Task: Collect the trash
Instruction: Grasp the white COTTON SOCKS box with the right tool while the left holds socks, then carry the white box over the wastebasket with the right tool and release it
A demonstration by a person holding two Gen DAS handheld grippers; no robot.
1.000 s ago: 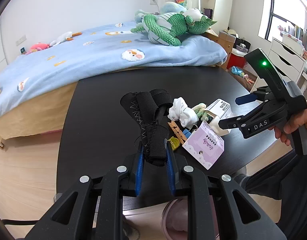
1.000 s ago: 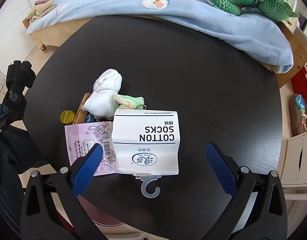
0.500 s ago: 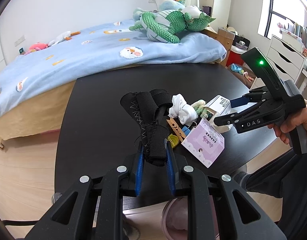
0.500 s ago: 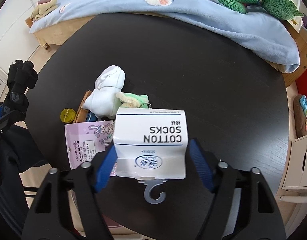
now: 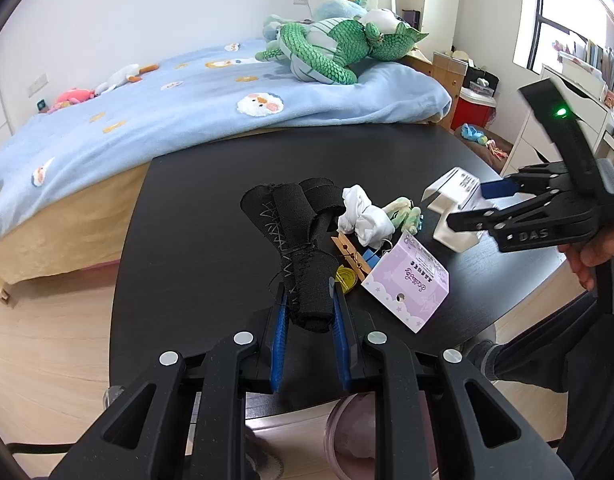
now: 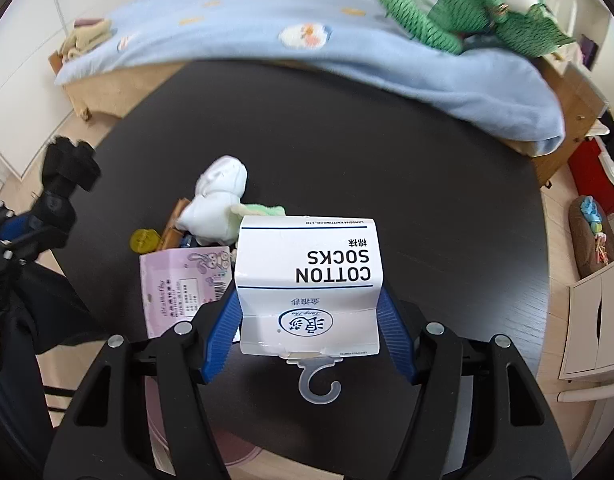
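My left gripper is shut on a bundle of black socks and holds it above the black round table. My right gripper is shut on a white "COTTON SOCKS" package with a plastic hook, lifted off the table; it also shows in the left wrist view. On the table lie a pink card package, a white sock ball, a pale green sock, a wooden clothespin and a yellow disc.
A bed with a blue blanket and a green plush dragon stands behind the table. White drawers stand at the right. A pinkish bin sits on the floor under the table's near edge.
My right gripper closed on the cotton socks package and lifted it off the table. My left gripper kept hold of the black socks and barely moved.
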